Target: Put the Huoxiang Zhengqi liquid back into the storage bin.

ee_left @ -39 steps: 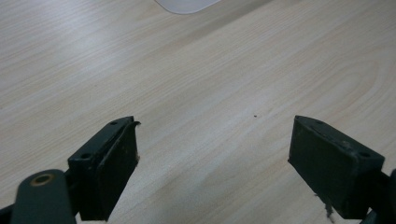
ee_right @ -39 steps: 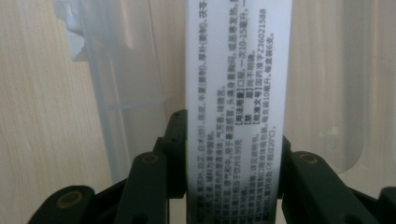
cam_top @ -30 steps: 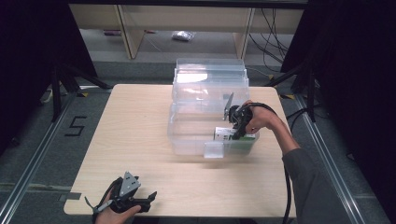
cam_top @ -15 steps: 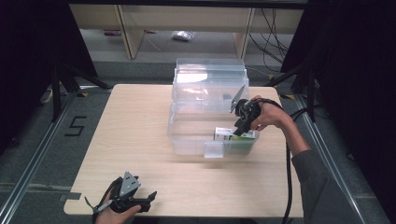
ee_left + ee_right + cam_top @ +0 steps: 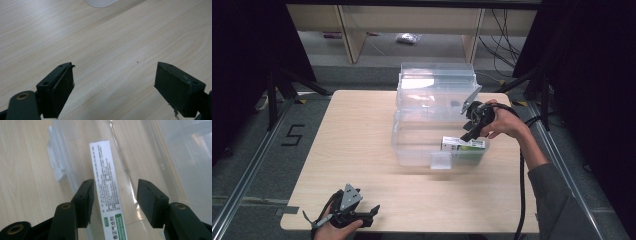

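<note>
Left claw [image 5: 371, 212], black, held in a hand at the near left corner of the pale wooden desk [image 5: 362, 135]: jaws spread wide over bare wood, nothing between them. Clear plastic storage box [image 5: 412, 145] sits mid-desk toward the right, its lid standing open on the far side. White and green printed carton [image 5: 463, 144] lies in the box's near right corner. Right claw [image 5: 468, 134] hangs over the carton, jaws apart, not touching it.
</note>
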`<state>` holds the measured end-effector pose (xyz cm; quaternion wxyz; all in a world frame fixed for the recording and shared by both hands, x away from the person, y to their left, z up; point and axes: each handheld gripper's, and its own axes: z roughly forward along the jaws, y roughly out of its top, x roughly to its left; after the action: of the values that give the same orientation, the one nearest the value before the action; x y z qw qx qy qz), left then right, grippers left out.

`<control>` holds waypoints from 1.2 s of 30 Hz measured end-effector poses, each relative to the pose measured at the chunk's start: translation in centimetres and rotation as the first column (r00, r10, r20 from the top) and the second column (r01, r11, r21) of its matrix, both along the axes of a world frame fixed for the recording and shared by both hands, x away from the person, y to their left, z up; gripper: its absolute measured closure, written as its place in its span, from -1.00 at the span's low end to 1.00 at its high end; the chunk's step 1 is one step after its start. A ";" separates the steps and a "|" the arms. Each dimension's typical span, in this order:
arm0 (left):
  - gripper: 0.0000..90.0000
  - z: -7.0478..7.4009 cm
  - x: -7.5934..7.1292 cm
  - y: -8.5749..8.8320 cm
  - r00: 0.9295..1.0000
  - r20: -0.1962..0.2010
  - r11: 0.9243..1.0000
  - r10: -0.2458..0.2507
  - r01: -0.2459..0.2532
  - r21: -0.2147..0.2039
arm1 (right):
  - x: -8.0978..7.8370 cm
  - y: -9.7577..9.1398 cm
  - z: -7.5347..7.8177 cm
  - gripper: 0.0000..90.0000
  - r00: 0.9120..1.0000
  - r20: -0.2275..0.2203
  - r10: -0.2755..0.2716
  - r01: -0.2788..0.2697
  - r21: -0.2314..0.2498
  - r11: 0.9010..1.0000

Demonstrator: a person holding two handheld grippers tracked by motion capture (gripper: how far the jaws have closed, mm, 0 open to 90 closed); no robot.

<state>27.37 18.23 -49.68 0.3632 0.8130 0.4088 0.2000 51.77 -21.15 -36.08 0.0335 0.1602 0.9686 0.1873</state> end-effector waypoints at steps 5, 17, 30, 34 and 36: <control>-0.67 0.1 0.0 0.0 1.000 -0.006 1.000 -0.004 0.004 0.004 | -0.2 -0.3 0.6 -0.03 0.997 0.031 -0.074 0.074 0.029 0.997; -0.67 0.2 0.1 0.3 1.000 -0.009 0.999 -0.026 0.026 0.037 | -0.9 -0.7 1.5 -0.29 0.966 0.039 -0.255 0.249 0.121 0.961; -0.67 -0.1 0.0 -0.1 1.000 0.004 1.000 0.013 -0.013 -0.019 | -2.0 -1.5 0.9 -0.34 0.931 0.054 -0.361 0.345 0.192 0.919; -0.67 -0.1 0.0 -0.1 1.000 0.004 1.000 0.012 -0.012 -0.019 | -2.6 -1.8 0.7 -0.35 0.923 0.045 -0.381 0.364 0.210 0.907; -0.67 -0.1 0.1 0.0 1.000 0.004 1.000 0.011 -0.011 -0.003 | -2.8 -2.1 0.7 -0.37 0.920 0.055 -0.387 0.367 0.217 0.904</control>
<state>27.47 18.20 -49.83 0.3641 0.8098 0.4127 0.2031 49.01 -23.24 -35.42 0.0996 0.3378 0.8923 0.2825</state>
